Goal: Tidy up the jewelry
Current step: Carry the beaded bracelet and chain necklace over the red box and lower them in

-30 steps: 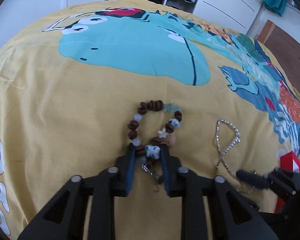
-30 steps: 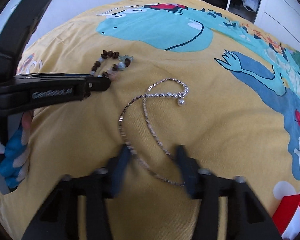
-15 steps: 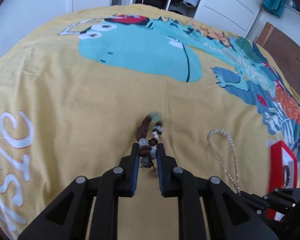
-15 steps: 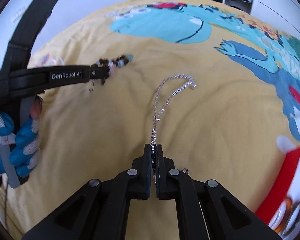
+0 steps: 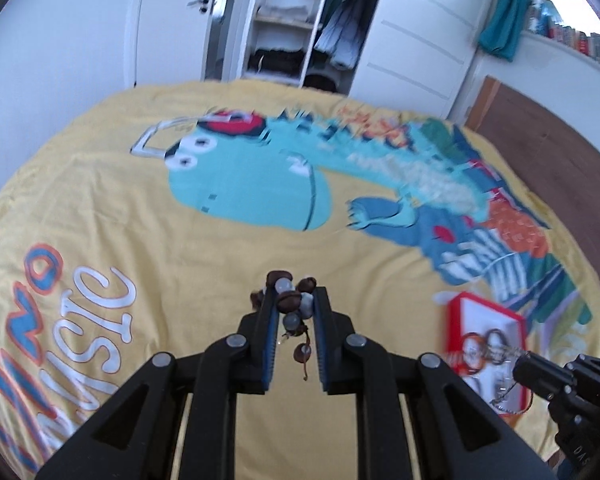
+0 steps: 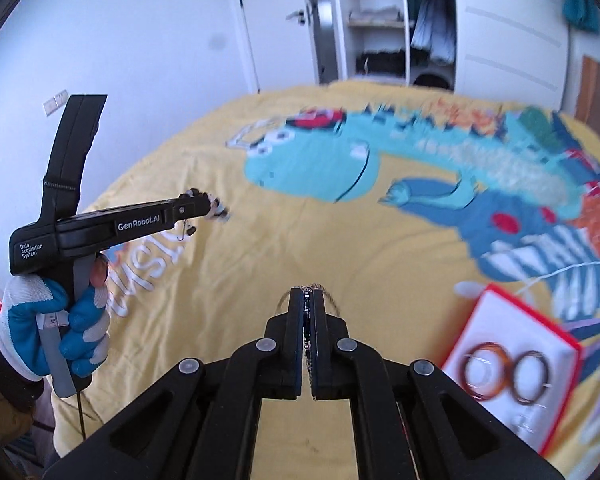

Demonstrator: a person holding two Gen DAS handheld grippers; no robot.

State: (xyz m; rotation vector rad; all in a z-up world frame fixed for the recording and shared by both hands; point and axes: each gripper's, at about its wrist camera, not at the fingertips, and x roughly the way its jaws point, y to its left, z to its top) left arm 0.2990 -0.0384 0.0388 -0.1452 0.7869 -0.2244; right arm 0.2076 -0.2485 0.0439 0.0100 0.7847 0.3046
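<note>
Showing only rightward: gloved left hand (image 6: 56, 320) gripping its tool (image 6: 204, 206)

The left gripper (image 6: 204, 208), seen from the right wrist view, carries "GenRobot.AI" in white on its side, behind its fingers, and farther back "Data Acquisition System". Left of the left fingers, large white orange-edged letters on the yellow bedspread (image 5: 220, 264) are only partly readable.

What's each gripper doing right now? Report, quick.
Left gripper: closed on the beaded bracelet.
Right gripper: closed on the silver chain.
</note>
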